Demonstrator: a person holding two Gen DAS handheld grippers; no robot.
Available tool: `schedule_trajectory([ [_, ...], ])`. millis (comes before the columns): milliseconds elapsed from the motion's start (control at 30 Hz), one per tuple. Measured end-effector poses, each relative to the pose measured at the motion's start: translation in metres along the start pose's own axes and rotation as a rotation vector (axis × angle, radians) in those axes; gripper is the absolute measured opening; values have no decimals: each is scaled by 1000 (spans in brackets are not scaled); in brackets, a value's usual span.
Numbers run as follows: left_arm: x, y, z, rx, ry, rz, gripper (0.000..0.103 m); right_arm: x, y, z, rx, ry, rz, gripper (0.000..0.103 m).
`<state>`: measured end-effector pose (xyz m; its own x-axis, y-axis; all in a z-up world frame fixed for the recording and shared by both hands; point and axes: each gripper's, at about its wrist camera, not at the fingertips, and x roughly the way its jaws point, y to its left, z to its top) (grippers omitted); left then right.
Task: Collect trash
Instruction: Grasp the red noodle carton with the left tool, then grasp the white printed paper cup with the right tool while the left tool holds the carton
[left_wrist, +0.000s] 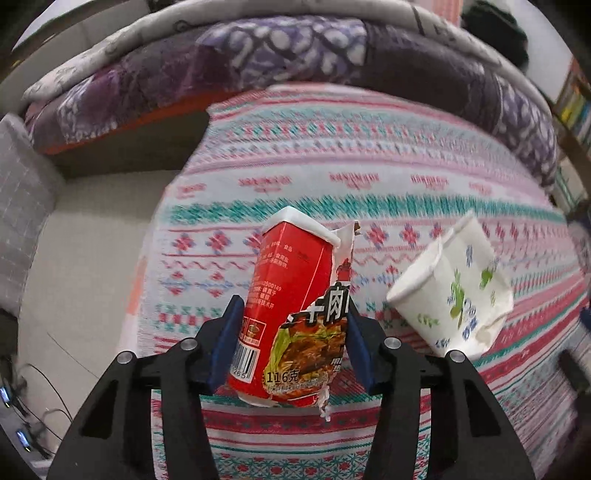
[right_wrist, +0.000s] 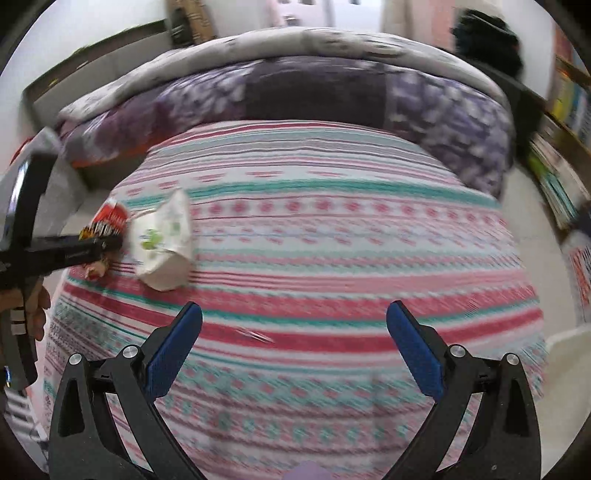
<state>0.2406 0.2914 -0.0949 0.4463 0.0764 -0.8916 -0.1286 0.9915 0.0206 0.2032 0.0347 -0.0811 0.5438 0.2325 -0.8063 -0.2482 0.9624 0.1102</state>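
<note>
Low centre of the left wrist view, the left gripper (left_wrist: 291, 328) clamps a torn red noodle carton (left_wrist: 291, 314). A crushed paper cup (left_wrist: 454, 291) lies just right on the striped bedspread (left_wrist: 332, 155). The right gripper (right_wrist: 295, 325) gapes empty. The ripped carton could slip or tear further under squeeze.

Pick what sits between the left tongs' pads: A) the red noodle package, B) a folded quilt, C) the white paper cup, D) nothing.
A: the red noodle package stands between the left tongs, both blue pads against its sides; the white paper cup lies beside it on the bedspread.
</note>
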Motion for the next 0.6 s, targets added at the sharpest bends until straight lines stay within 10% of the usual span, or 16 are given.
schedule_trajectory([
  [600,-40,59,3,-214,-101,-15,51,78,113,33,-189,96,-4,96],
])
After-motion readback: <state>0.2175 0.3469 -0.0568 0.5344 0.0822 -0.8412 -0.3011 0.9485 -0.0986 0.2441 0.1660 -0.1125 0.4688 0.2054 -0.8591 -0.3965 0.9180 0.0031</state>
